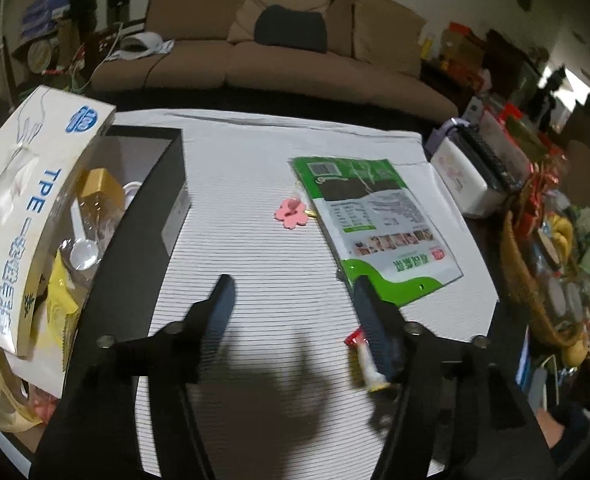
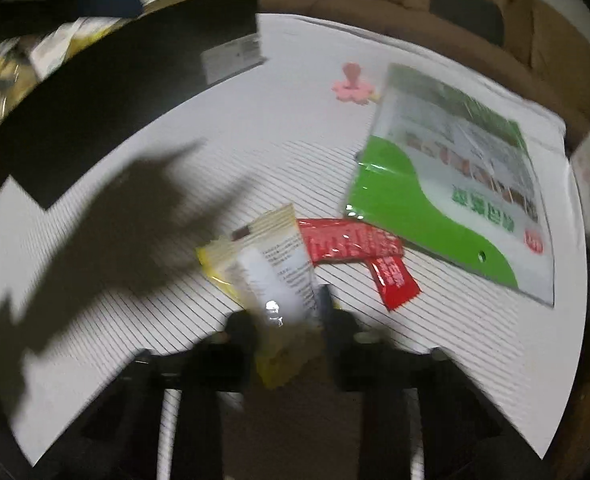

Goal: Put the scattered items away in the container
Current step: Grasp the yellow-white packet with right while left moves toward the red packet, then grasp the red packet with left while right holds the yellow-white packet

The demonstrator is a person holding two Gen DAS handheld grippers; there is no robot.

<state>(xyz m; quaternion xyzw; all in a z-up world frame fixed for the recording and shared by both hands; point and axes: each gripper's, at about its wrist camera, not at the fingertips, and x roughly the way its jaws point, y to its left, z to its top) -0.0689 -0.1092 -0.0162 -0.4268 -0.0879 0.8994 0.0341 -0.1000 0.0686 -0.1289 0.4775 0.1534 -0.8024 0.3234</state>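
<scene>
Pinching the near end of a yellow-edged sachet (image 2: 263,264), the right gripper (image 2: 291,320) has its 2 fingers drawn nearly together on the thin packet, which lies on the striped white mat (image 2: 135,208) just beside a red sachet (image 2: 351,244). The left gripper (image 1: 295,312) hangs with its fingers spread and nothing between them.

The black container (image 1: 135,216) sits at the mat's left edge, already holding a spoon, a gold box and a yellow packet, with a glove box (image 1: 27,208) leaning over it. A green pouch (image 1: 375,216) and a pink flower clip (image 1: 293,210) wait on the mat.

Risks as I judge them: the grip is on 1 slippery corner, so the sachet may slide out on lifting; the red sachet touches it and could be dragged along; the leaning glove box narrows the opening, so a drop could miss.
</scene>
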